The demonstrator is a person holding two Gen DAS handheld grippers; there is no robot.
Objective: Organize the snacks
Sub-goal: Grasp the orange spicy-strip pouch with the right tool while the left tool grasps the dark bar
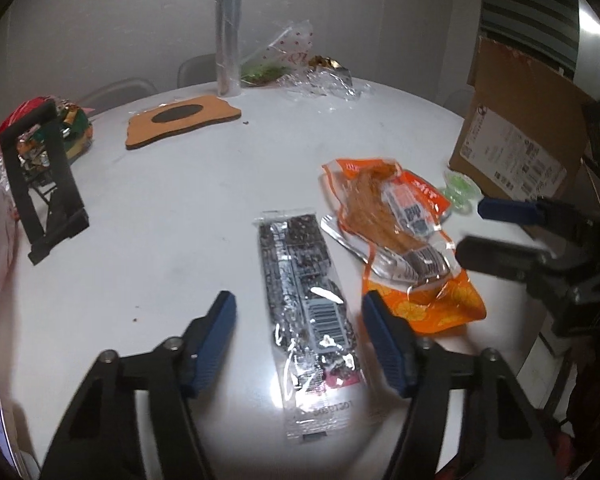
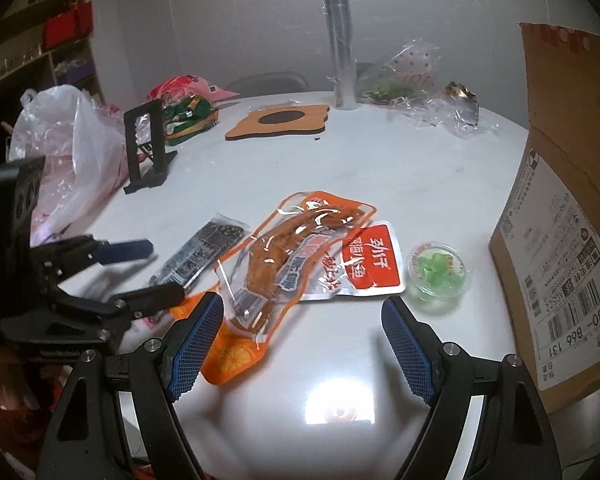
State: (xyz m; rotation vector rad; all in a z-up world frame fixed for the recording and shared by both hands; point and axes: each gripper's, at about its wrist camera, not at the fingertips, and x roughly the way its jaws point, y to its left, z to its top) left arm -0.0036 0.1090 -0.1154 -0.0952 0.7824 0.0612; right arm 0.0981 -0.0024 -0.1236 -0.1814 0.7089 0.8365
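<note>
On the white counter [image 1: 180, 208] the left tool [image 1: 296, 344] straddles the dark snack bar [image 1: 304, 300] with pads apart, while the right tool [image 2: 300, 344], likewise apart, alone shows the red-and-white pouch [image 2: 374, 260] and the green jelly cup [image 2: 438, 272] clearly.

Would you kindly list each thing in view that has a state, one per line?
Left gripper: jaws open, astride the dark snack bar, pads clear of it.
Right gripper: jaws open, nothing between them.
Dark snack bar: sealed, flat on the table.
Orange fish packet: sealed, lying on other packets.
Jelly cup: lid on, upright.
Cardboard box: flap up.
Black stand: propped upright.
</note>
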